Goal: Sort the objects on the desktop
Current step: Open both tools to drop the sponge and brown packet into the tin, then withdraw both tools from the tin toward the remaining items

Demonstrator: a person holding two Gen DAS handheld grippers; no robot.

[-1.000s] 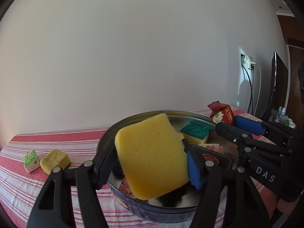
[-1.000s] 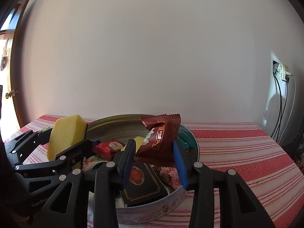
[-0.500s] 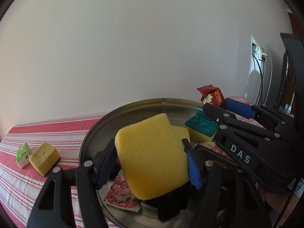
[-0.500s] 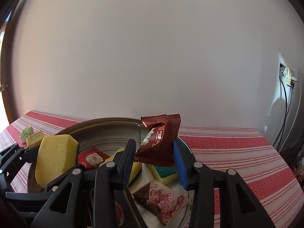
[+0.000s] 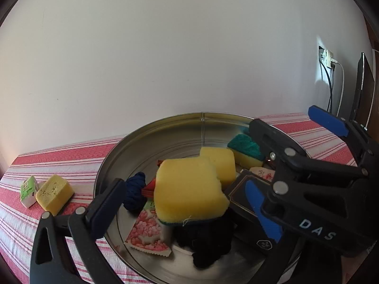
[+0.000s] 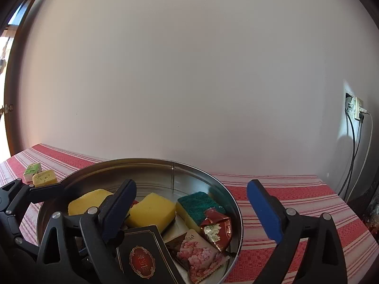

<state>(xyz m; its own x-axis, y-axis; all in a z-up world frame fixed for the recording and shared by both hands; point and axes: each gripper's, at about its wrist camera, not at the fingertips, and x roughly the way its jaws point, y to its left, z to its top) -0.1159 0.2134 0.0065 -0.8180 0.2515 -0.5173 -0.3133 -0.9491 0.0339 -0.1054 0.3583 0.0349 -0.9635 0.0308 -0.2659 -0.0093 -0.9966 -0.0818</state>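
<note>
A round metal tin holds sponges, snack packets, a dark box and dark blue rope. My left gripper is open over the tin. The yellow sponge lies loose between its fingers on top of the pile. My right gripper is open and empty above the tin. The dark red snack packet lies in the tin below it, beside a green-topped sponge. The right gripper also shows at the right of the left wrist view.
A small yellow sponge block and a green-white carton lie on the red striped cloth left of the tin. A white wall stands behind. Cables hang from a socket at the right.
Both grippers have opened. The yellow sponge dropped from the left gripper into the tin. The dark red packet dropped from the right gripper into the tin.
</note>
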